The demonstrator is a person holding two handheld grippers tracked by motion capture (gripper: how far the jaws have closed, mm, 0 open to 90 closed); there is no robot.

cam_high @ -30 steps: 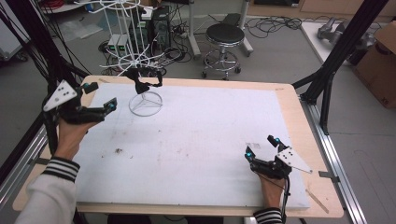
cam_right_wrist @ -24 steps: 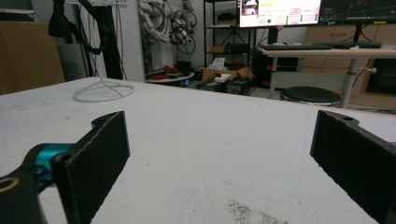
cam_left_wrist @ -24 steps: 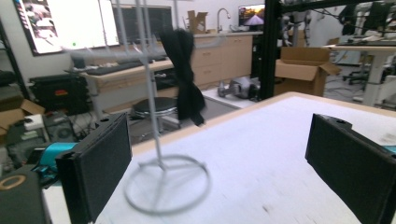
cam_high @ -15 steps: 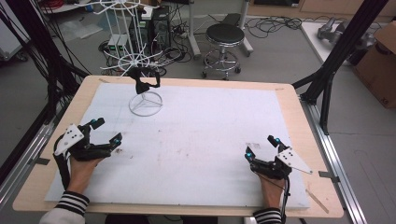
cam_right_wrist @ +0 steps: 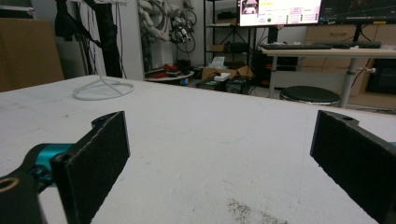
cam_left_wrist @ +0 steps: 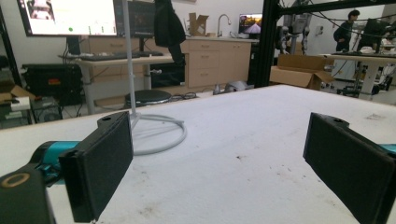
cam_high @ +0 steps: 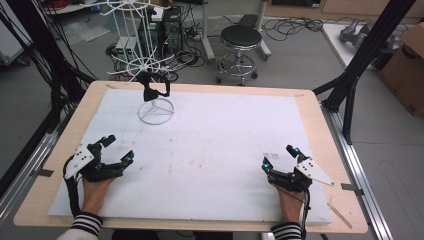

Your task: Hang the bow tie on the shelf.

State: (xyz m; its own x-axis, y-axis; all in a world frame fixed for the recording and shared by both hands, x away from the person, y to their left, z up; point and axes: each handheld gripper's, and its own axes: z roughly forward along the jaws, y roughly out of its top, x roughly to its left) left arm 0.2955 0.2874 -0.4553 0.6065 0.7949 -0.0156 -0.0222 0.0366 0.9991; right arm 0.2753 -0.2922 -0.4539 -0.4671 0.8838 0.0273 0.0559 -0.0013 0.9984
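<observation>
A white wire stand (cam_high: 156,111) with a round base stands at the back left of the white table mat (cam_high: 225,140). A black item (cam_high: 153,88) hangs on the stand's upright. My left gripper (cam_high: 116,150) rests low at the front left of the mat, jaws wide open with nothing between them. In the left gripper view the stand's ring base (cam_left_wrist: 156,133) lies ahead of the open left gripper (cam_left_wrist: 224,163). My right gripper (cam_high: 279,157) sits at the front right, open and empty. The right gripper view has the stand (cam_right_wrist: 102,88) far off to the left.
A black round stool (cam_high: 241,37) and a taller white wire rack (cam_high: 131,30) stand on the floor behind the table. Black frame posts (cam_high: 357,65) rise at the right. Cardboard boxes (cam_high: 407,65) sit at far right. The wooden table edge (cam_high: 45,185) borders the mat.
My left gripper has come down from a raised spot at the far left edge and settled low on the front left of the mat. The right gripper has stayed put.
</observation>
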